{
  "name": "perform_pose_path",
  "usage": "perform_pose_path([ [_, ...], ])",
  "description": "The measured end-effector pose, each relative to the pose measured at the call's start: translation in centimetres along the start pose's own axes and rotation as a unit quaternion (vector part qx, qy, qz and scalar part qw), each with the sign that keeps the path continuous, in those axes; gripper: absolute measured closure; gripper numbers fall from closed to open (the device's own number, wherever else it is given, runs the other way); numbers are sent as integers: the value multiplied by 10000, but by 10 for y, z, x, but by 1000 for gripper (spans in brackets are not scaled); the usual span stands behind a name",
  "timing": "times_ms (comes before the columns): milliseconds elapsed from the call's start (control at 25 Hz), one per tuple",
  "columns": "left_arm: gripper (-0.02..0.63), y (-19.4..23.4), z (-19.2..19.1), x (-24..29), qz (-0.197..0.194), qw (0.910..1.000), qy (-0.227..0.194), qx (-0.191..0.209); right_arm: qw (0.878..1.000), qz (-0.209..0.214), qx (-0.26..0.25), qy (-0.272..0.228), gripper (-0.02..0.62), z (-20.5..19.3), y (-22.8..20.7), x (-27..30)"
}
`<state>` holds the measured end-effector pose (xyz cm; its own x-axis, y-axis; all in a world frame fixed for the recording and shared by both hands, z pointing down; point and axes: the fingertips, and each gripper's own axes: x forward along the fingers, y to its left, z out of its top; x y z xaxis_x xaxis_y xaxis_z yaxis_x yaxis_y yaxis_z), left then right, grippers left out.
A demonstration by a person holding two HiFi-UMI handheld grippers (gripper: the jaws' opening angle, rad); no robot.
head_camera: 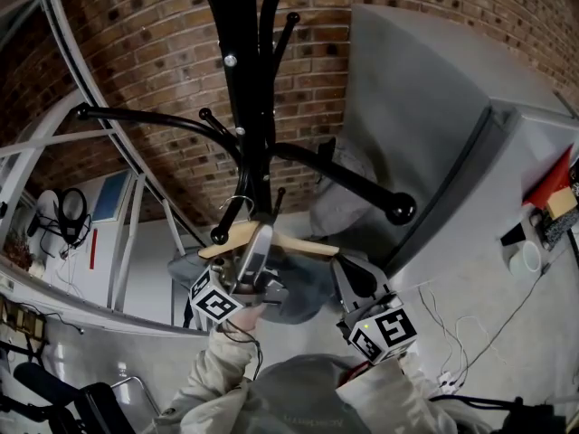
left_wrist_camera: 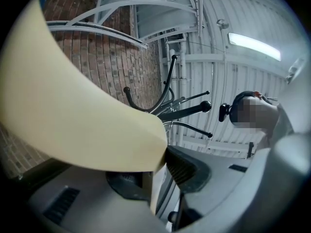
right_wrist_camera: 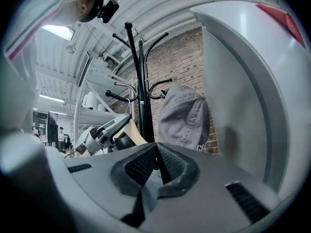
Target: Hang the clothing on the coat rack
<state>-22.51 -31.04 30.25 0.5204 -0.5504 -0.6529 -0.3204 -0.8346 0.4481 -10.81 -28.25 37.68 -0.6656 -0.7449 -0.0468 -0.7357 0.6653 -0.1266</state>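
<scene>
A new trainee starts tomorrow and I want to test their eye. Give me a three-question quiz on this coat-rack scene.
1. True or false: the left gripper grips the wooden hanger.
2. What colour is the coat rack? A white, B black, C red.
3. Fill in: in the right gripper view, a grey ___ hangs beside the rack's pole.
Key: 1 true; 2 B; 3 cap.

Workshop-like hall — brick wall (head_camera: 136, 43), ribbed metal ceiling (left_wrist_camera: 218, 81), strip light (left_wrist_camera: 253, 46).
</scene>
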Motion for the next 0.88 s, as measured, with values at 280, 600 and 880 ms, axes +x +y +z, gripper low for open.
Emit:
perform_pose_path([
  [280,491,2,0,-1,-9,9999,-95,33,10000,-64,-10,-28,571,1,-9,-9],
  [600,480,9,-3,-7,-15,9994,-293,-157,9998,-176,9,69,571,-1,-26,-28],
  [880,462,13,-12,-12,92,9944,-795,-697,9998,-112,1,192,571,-5,-33,-55],
])
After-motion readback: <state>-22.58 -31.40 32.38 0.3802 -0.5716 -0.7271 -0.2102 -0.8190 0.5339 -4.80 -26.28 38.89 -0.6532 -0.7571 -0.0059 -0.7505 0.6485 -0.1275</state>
